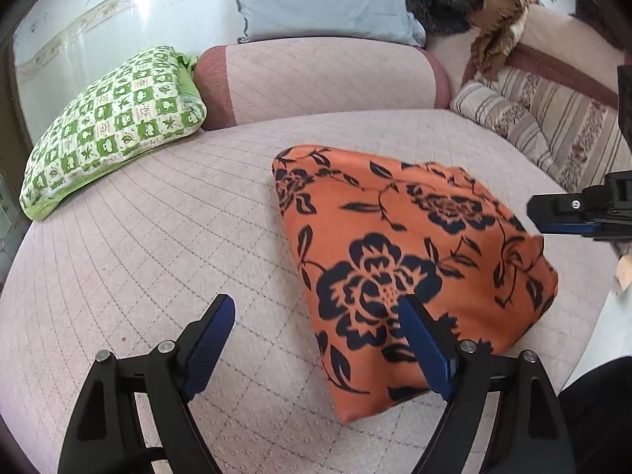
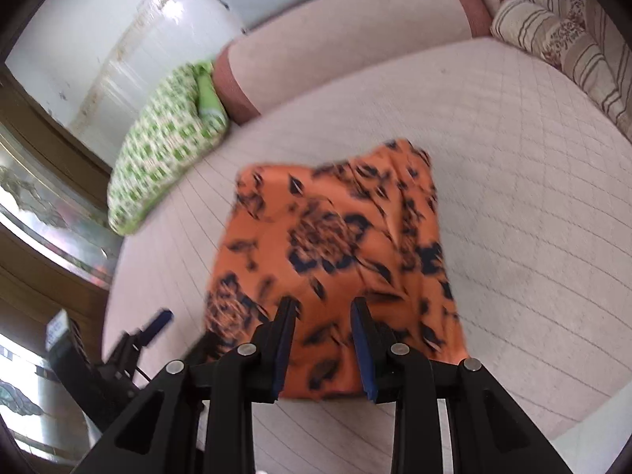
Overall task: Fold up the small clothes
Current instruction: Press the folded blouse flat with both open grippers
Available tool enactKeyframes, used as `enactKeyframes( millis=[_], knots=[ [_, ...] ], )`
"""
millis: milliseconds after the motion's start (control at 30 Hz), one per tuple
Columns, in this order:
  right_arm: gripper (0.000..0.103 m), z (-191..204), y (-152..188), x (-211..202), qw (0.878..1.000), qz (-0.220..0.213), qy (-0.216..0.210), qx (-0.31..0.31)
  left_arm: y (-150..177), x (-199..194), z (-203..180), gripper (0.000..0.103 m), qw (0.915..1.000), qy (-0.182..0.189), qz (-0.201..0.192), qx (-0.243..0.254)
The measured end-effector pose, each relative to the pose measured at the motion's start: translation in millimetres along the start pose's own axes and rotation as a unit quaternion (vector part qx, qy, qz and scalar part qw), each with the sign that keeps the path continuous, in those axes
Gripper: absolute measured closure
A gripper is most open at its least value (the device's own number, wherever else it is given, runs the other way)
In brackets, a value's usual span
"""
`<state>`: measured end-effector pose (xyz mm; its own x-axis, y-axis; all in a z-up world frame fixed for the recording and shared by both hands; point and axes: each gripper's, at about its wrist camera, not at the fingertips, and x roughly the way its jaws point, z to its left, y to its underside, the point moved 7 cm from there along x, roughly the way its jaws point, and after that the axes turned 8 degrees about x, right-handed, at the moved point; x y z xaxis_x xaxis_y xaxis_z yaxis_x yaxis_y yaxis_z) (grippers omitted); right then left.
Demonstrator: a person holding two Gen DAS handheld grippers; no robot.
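An orange cloth with black flowers (image 1: 407, 260) lies folded into a rough rectangle on the pink quilted mattress (image 1: 158, 245); it also shows in the right wrist view (image 2: 335, 245), blurred. My left gripper (image 1: 316, 308) is open and empty, its right finger over the cloth's near left edge. My right gripper (image 2: 322, 308) hovers above the cloth's near edge, jaws partly open with nothing between them. The right gripper shows at the right edge of the left wrist view (image 1: 553, 213). The left gripper shows at lower left of the right wrist view (image 2: 158, 322).
A green patterned pillow (image 1: 114, 122) lies at the far left of the mattress. A pink bolster (image 1: 316, 79) and a grey-blue pillow (image 1: 324, 0) stand behind. A striped cushion (image 1: 553, 126) lines the right side, with brown clothing (image 1: 497, 12) beyond.
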<state>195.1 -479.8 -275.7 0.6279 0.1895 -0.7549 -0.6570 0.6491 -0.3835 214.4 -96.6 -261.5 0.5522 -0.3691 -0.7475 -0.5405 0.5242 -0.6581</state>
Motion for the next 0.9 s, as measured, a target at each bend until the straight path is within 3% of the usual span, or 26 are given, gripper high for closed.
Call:
enactKeyframes(
  millis=[100, 200, 533, 767, 900],
  knots=[
    [0.071, -2, 1, 17, 1.000, 0.008, -0.005, 0.020, -3, 0, 4, 0.018, 1.0000, -0.003, -0.004, -0.006],
    [0.071, -21, 15, 60, 0.996, 0.069, 0.008, 0.053, -2, 7, 6, 0.018, 0.9999, -0.005, 0.009, -0.011],
    [0.071, -23, 6, 48, 0.995, 0.025, -0.062, 0.077, -5, 8, 6, 0.018, 0.9998, -0.005, 0.004, -0.021],
    [0.071, -18, -5, 27, 0.994, -0.025, -0.082, 0.067, -7, 11, 2, 0.018, 0.9997, -0.006, 0.006, -0.023],
    [0.071, -23, -6, 31, 0.995, -0.015, -0.074, 0.070, -6, 18, -3, 0.018, 0.9997, -0.010, 0.016, -0.015]
  ],
)
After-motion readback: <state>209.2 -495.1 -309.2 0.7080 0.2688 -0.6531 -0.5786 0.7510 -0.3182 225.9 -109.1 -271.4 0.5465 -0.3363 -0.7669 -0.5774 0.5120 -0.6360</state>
